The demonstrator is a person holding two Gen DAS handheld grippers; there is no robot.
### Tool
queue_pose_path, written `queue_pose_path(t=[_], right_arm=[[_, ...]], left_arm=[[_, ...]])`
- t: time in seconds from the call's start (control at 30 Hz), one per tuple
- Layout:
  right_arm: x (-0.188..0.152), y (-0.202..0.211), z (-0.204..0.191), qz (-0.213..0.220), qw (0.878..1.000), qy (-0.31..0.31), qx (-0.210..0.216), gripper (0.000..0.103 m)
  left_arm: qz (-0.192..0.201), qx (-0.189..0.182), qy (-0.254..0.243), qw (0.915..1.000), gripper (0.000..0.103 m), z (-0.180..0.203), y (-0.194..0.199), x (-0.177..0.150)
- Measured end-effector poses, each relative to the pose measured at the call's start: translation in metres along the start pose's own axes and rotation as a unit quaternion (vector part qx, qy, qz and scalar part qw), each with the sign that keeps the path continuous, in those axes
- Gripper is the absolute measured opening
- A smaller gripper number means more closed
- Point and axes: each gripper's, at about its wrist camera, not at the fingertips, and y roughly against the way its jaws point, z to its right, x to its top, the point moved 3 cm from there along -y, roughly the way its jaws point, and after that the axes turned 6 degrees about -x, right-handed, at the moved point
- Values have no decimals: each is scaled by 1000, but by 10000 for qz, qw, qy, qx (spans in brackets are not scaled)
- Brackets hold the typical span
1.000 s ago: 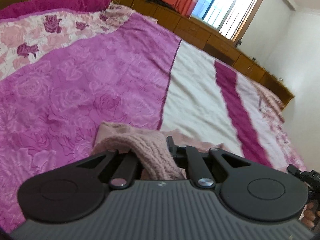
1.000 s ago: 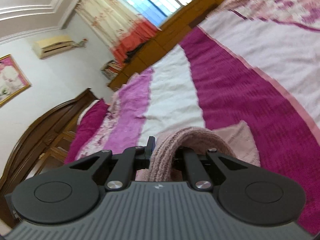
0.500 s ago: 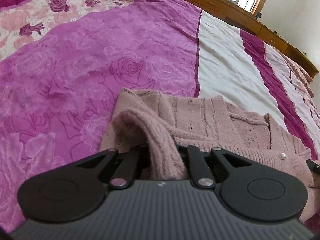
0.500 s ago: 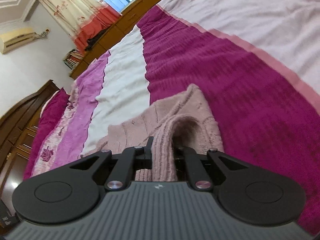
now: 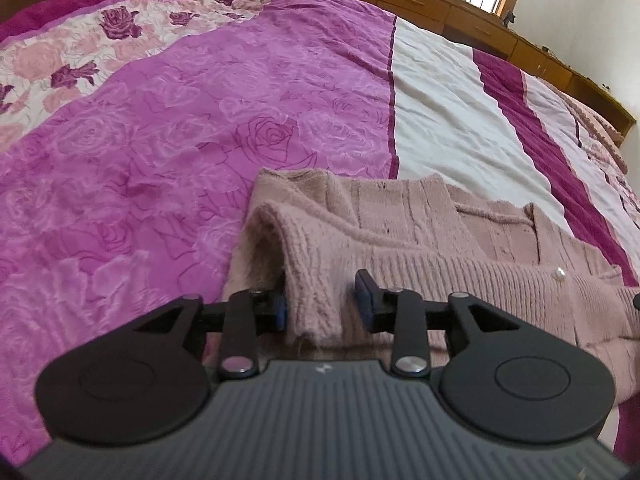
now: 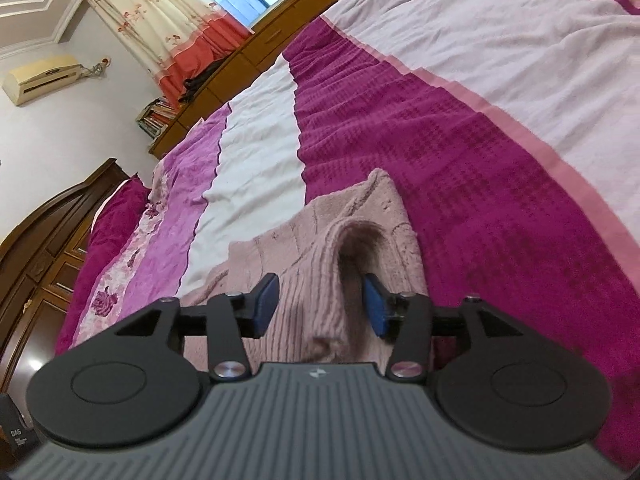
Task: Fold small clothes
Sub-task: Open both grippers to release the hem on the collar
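Observation:
A small dusty-pink knitted cardigan (image 5: 420,232) with a pearl button lies on the bed, its near edge folded over onto the rest. My left gripper (image 5: 322,300) is open, blue pads apart, with a fold of the ribbed hem loose between them. In the right wrist view the same cardigan (image 6: 320,256) lies on the bed. My right gripper (image 6: 320,306) is open too, with a raised fold of the knit between its spread pads.
The bedspread (image 5: 160,140) has purple rose, white and magenta stripes. A wooden cabinet (image 5: 460,12) runs under the window at the far side. A dark wooden headboard (image 6: 60,224) stands at the left, with curtains and a wall air conditioner (image 6: 44,76) beyond.
Both grippers came down to the bed with the cardigan's edge and laid it over the rest. Both have opened and let go of the knit.

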Motion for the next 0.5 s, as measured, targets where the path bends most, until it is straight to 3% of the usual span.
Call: queue_pose_path(t=[0.5], right_arm=[[-8,34,-2,-44,9999,109,49,60]], left_arm=[[-45,-269,450,9986,39,-16,26,-7]])
